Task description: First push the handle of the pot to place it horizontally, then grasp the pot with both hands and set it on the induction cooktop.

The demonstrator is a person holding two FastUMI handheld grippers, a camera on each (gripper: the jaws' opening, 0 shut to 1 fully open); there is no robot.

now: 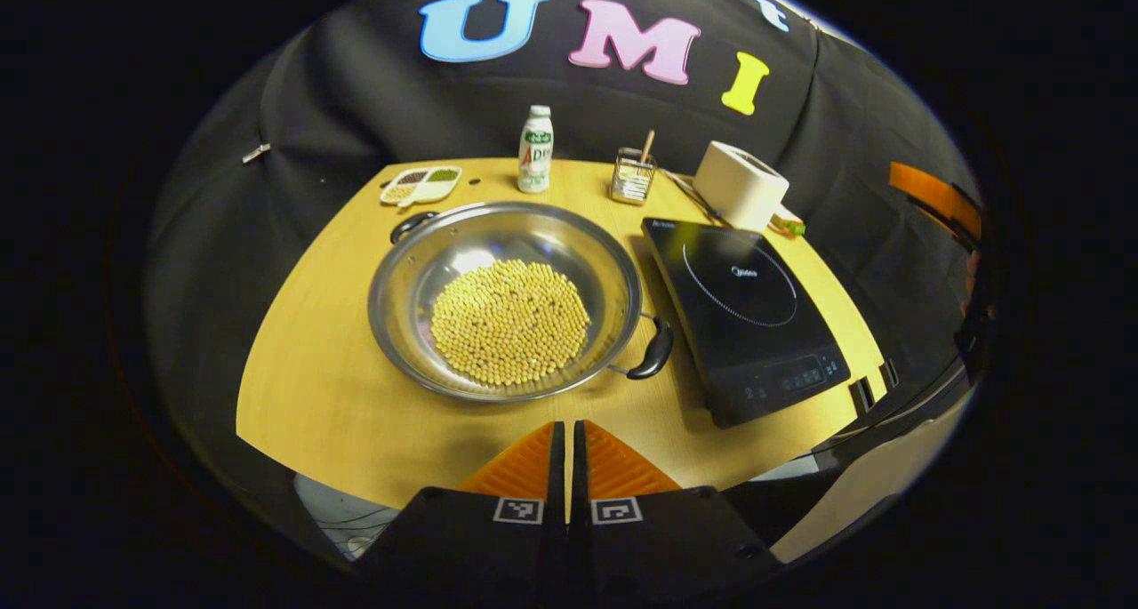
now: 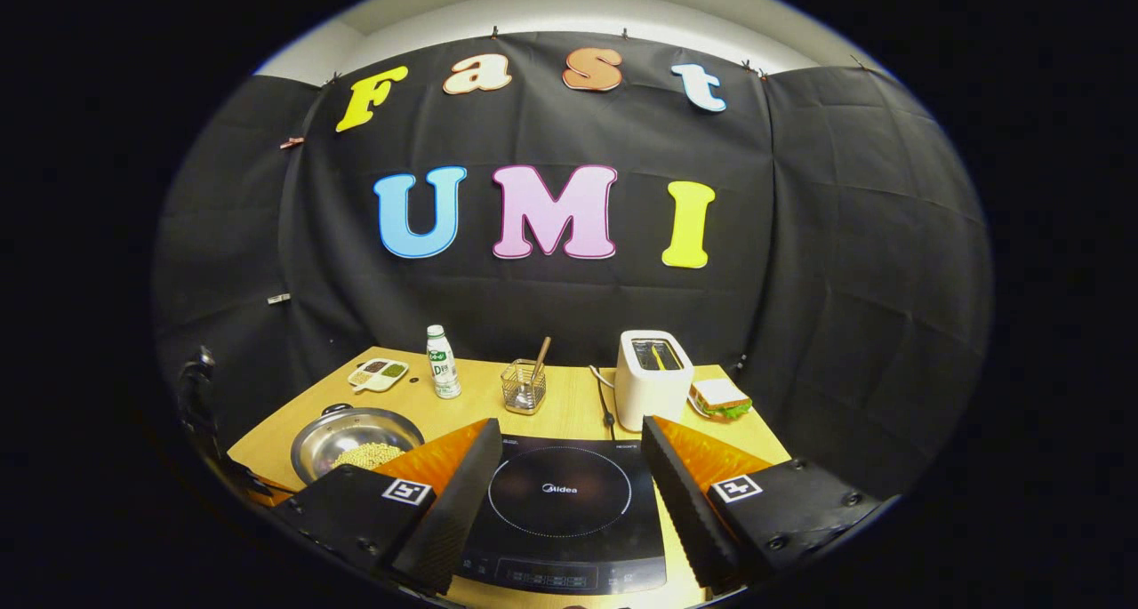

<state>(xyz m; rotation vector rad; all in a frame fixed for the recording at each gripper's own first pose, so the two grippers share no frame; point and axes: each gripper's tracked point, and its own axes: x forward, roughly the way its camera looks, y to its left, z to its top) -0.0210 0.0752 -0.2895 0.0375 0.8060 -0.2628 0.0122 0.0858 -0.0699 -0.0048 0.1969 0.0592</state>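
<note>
I see the pot, full of yellow beans, sitting on the counter just left of the induction cooktop, its black handles lying on a diagonal. My left gripper hovers short of the pot, jaws closed on nothing. My right gripper hangs over the cooktop, jaws wide apart. Beyond the cooktop stands a toaster.

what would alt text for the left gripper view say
A steel pot of yellow beans sits on a wooden table, its black handles set diagonally, with a black cooktop to its right. The left gripper hangs shut short of the pot. Behind stand a bottle, a tray, a wire holder and a toaster.
</note>
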